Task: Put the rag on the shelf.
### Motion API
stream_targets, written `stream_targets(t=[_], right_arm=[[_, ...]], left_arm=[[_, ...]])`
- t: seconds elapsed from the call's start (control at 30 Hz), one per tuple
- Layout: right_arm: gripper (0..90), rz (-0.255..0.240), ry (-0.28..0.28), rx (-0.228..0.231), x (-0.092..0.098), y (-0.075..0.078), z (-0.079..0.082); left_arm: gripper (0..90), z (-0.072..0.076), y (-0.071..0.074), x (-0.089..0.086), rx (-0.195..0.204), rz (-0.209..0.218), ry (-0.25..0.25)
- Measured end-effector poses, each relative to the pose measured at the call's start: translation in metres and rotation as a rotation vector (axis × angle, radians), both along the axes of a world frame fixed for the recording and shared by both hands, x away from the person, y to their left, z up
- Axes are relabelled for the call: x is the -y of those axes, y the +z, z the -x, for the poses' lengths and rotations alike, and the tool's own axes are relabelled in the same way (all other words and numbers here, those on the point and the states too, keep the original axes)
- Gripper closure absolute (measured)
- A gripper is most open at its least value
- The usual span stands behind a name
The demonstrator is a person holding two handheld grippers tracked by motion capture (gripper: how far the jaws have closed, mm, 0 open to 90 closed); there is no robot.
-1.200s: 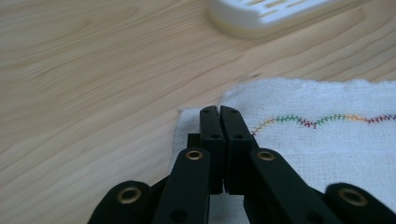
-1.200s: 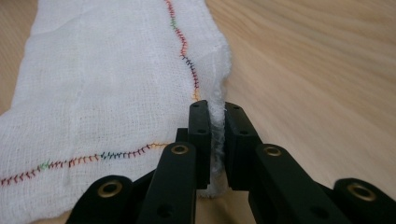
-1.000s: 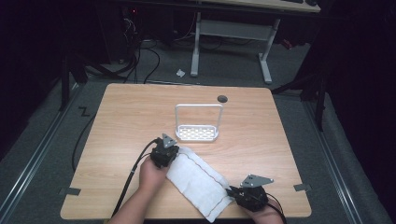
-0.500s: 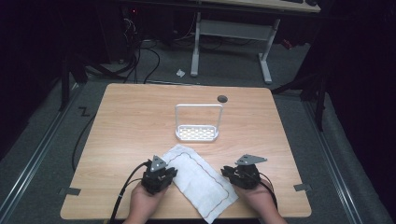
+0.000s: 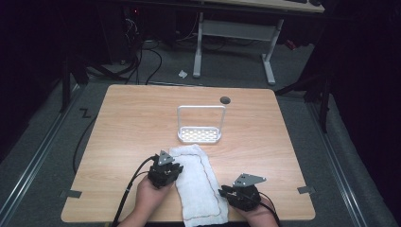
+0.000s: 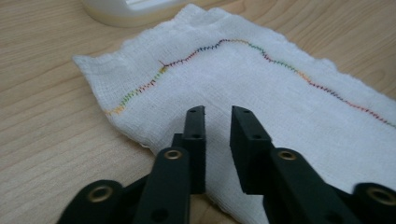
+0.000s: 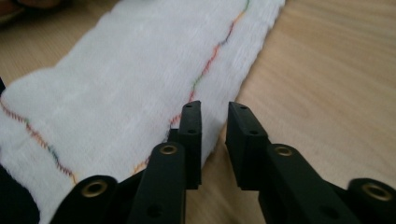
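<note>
White gauzy cloth (image 5: pixel 198 184) with a rainbow-stitched hem lies flat at the table's near edge, between the left gripper (image 5: pixel 164 171) and right gripper (image 5: pixel 241 195). Each gripper's fingers stand slightly apart and empty at a long edge, seemingly poised to pinch it. Farther off stands a white rack (image 5: pixel 200 125) on the wooden table (image 5: pixel 132 118); beyond, dark floor and cables.

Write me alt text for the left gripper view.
The left gripper hangs open with its two black jaws over the near edge of a white cloth with rainbow zigzag stitching, spread on a wooden table. A white rack base sits beyond.
</note>
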State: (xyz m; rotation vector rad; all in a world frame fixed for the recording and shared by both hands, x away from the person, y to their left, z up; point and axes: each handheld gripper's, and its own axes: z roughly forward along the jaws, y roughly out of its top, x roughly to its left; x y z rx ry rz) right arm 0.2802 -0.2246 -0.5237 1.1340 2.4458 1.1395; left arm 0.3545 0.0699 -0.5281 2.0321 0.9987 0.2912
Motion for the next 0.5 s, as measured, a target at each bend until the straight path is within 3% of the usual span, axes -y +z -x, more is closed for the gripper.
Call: stream_targets(t=[0.1,0.13,0.17,0.33,0.37,0.43,0.5], right_arm=[[70.6,-0.010,-0.023,0.012,-0.003,0.004,-0.012],[73.3,-0.015,-0.027,0.025,-0.010,0.008,-0.031],[74.7,-0.014,-0.029,0.031,-0.015,0.009,-0.038],[76.8,-0.023,-0.034,0.042,-0.043,0.013,-0.081],[76.8,-0.015,-0.035,0.031,-0.047,0.011,-0.086],[76.4,0.028,-0.030,0.019,-0.050,0.005,-0.088],[75.7,0.053,-0.010,0.006,-0.048,-0.003,-0.081]], left_arm=[[72.9,0.009,0.004,0.000,0.016,0.007,-0.024],[71.3,0.014,0.006,0.001,0.017,0.009,-0.054],[70.7,0.015,0.005,0.001,0.016,0.017,-0.063],[70.6,0.020,-0.005,0.009,0.037,-0.053,-0.120],[70.3,0.021,-0.006,0.009,0.050,-0.055,-0.120],[69.3,0.020,-0.006,0.008,0.040,-0.047,-0.128],[69.3,0.019,-0.007,0.006,0.030,-0.029,-0.125]])
